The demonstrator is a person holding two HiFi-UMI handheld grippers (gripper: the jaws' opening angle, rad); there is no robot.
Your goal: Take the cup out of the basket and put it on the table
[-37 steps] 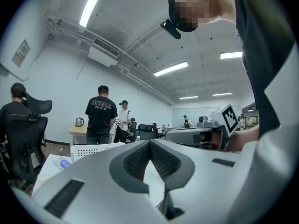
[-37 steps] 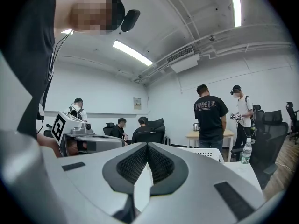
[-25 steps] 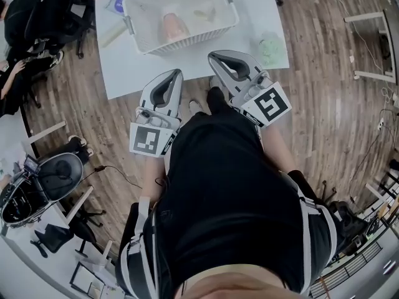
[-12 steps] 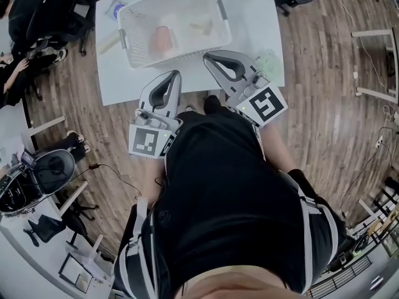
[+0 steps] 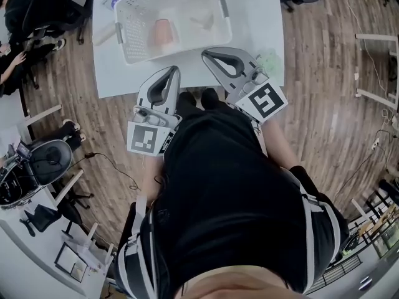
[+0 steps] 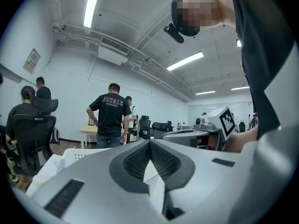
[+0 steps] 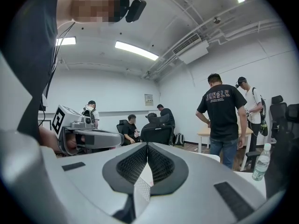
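L gripper & R gripper: jaws together, nothing btwn, tips over near table edge. Pink cup sits in basket, apart from both.

Table plain white, floor brown wood planks. Basket white, walls dotted with tiny holes. Cup in it pinkish-orange. Left gripper and right gripper light grey, pads black, fine mesh texture. Marker cubes black-and-white squares. Pale green lump at table's right edge, blue bit far left of basket. Shirt black.
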